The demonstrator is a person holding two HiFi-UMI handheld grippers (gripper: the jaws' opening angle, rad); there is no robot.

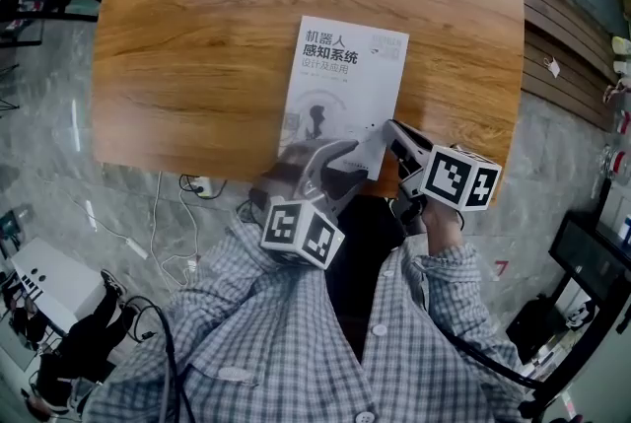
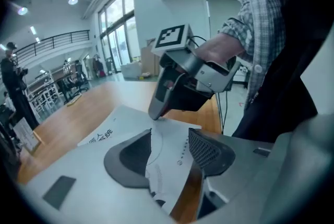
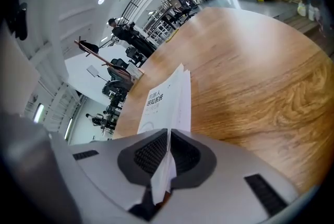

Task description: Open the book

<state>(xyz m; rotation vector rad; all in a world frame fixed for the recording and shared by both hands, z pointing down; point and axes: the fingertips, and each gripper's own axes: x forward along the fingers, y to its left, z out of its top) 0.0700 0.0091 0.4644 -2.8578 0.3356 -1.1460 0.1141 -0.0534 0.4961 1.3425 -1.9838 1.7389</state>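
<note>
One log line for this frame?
book: on table | right gripper: shut on book corner | left gripper: open, at book's near edge

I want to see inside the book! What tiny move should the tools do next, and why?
Probably lift the right tool and swing it leftward: it already pinches the edge of the cover of the book, while the left tool stands open.

Right claw (image 3: 168, 154) pinched shut; left claw (image 2: 169, 152) apart, seemingly pressing nothing.
</note>
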